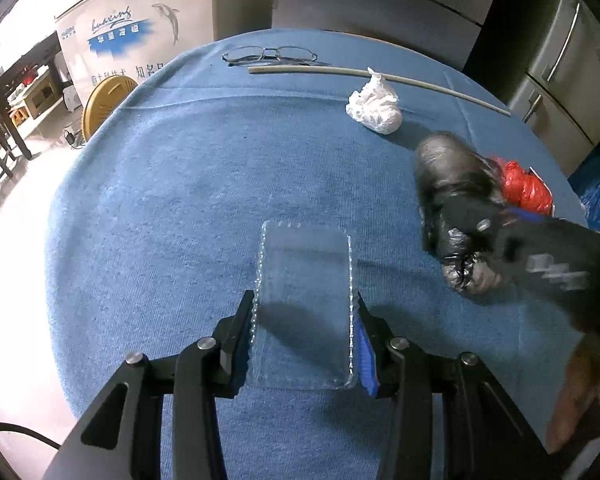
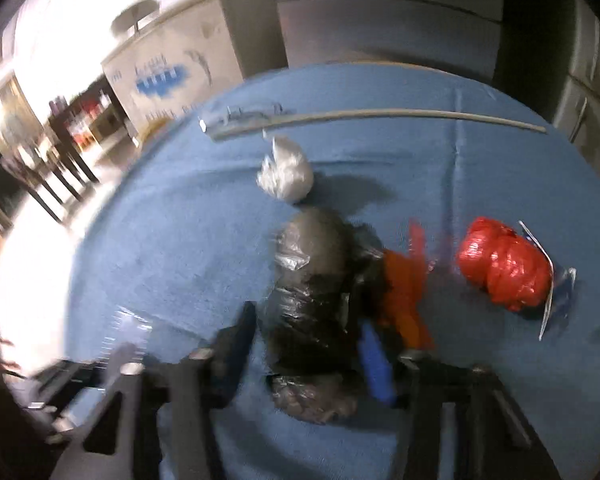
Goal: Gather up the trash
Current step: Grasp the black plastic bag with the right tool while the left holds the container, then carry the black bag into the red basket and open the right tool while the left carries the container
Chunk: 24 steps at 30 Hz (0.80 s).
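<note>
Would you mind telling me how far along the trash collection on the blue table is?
Nothing looks binned yet. In hand: the left gripper clamps the clear plastic tray, and the right gripper has the black bag between its jaws. Left: the white wad and red bag on the table.

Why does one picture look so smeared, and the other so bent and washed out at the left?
Right wrist view: motion blur smears the black bag and the room. Left wrist view: sharp, but its fisheye lens curves the blue table, and glare whitens the floor.
</note>
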### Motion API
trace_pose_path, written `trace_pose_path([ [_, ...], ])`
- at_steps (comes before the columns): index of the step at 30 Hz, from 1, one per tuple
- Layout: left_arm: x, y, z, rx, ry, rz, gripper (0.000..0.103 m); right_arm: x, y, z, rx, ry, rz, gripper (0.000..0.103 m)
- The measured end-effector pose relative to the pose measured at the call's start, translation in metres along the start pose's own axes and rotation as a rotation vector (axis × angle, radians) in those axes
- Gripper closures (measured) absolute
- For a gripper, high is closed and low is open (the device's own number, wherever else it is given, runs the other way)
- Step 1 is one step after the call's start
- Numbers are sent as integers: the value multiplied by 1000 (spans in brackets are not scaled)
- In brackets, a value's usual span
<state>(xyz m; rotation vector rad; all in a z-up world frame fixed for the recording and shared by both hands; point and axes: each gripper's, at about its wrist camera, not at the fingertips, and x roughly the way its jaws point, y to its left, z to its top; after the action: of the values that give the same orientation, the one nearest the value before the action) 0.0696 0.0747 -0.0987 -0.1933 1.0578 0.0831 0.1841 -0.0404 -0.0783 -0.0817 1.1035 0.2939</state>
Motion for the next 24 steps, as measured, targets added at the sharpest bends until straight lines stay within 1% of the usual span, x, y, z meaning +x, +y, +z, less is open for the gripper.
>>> trace_pose_path([
  [1,-3,-5,1,-1,0,-2,58,4,0,1,-3,3,0,64],
  [4,-5,-4,1,8,-3,0,58,-2,-6,-1,23,-10,12,66],
  [8,-8,-6,0,-2,2,13,58,-29,-24,-11,88,-58,40,66],
  [11,-10,-9,-1,-7,9,17,58,-54,-40,-24,140,-94,66,66],
  [15,-13,-21,-2,12,9,19,58,-88,-60,-46,205,-144,93,66],
  [19,-20,-36,-4,41,-1,15,58,-108,-79,-67,274,-171,121,66],
  [24,-32,-52,-8,74,-15,7,58,-126,-124,-97,420,-199,141,66],
])
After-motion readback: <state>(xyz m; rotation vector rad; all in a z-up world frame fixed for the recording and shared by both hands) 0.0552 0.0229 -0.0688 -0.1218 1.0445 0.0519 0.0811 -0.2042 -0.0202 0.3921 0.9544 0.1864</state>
